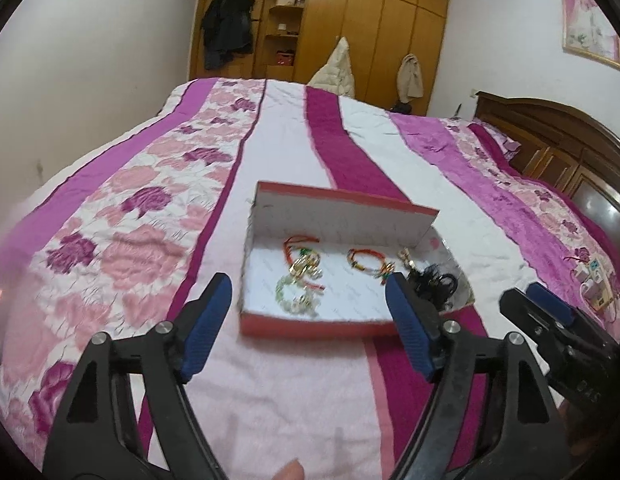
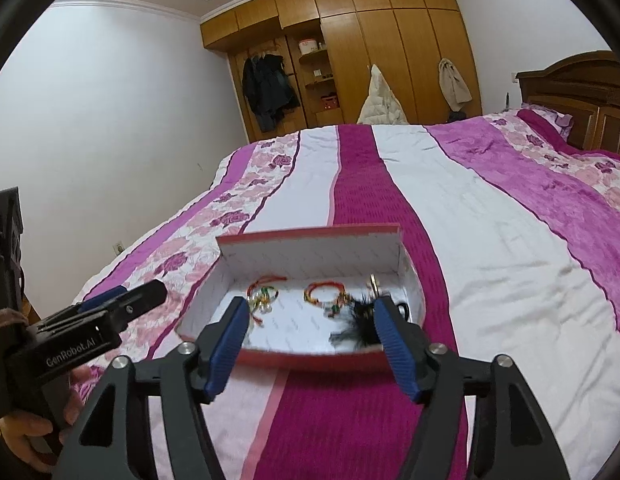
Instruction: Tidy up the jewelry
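Both claws, left gripper [image 1: 310,320] and right gripper [image 2: 310,336], are gaping wide and empty at lower centre; reaching into the shallow red cardboard box [image 1: 310,326] risks snagging the red-corded beaded bracelets [image 1: 370,262] together.

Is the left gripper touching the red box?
Apart. In the right wrist view the left gripper sits off to the side of the red box, with bedspread visible between them.
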Motion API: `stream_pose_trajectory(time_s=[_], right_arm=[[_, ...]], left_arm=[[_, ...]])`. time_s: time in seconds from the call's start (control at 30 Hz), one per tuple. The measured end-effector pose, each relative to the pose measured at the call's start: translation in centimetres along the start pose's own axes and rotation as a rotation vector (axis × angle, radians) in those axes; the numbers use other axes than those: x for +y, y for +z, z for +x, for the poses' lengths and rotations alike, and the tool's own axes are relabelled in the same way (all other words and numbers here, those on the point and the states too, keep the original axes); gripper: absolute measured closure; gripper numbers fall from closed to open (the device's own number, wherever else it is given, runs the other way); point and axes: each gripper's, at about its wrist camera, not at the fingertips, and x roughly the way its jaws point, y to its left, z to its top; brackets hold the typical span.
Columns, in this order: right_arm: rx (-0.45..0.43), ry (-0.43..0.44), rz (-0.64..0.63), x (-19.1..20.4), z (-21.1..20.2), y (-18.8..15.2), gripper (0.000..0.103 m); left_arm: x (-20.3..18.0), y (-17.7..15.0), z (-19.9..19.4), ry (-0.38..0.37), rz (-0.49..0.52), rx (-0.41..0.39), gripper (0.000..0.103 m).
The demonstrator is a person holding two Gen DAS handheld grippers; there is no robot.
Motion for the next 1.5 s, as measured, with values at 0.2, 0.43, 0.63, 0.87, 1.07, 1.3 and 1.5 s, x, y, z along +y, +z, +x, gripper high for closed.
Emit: stream_pose_trajectory(time_s=[0.2, 0.43, 0.63, 0.87, 1.07, 1.3, 1.5], right_arm=[[0.031, -0.027, -0.003, 0.0, -0.9, -2.5, 0.028], [0.020, -0.064, -0.024, 0.0, -1.6, -4.4, 0.027], [0.029, -0.067, -0.008, -0.5, -1.5, -4.8, 0.027], [0.017, -0.076, -0.002, -0.7, -2.0, -4.7, 0.027], [0.018, -0.076, 0.001, -0.7, -2.0, -4.8, 0.027], [0.017, -0.071, -0.003, -0.7, -2.2, -4.7, 0.027], [0.019, -0.069, 0.002, -0.7, -2.2, -4.7, 0.027]], left_arm=[[0.3, -1.5, -0.6, 0.042, 0.000, 0.011, 0.027], [-0.3, -3.4, -1.0, 0.061, 0.029, 0.024, 0.027], [-1.0, -3.9, -1.0, 0.044, 0.036, 0.035, 0.027], [-1.4, -4.1, -1.0, 0.040, 0.042, 0.035, 0.027], [-1.6, -4.2, -1.0, 0.041, 0.050, 0.032, 0.027], [-1.7, -4.2, -1.0, 0.040, 0.051, 0.032, 0.027], [-1.7, -4.3, -1.1, 0.039, 0.051, 0.031, 0.028]])
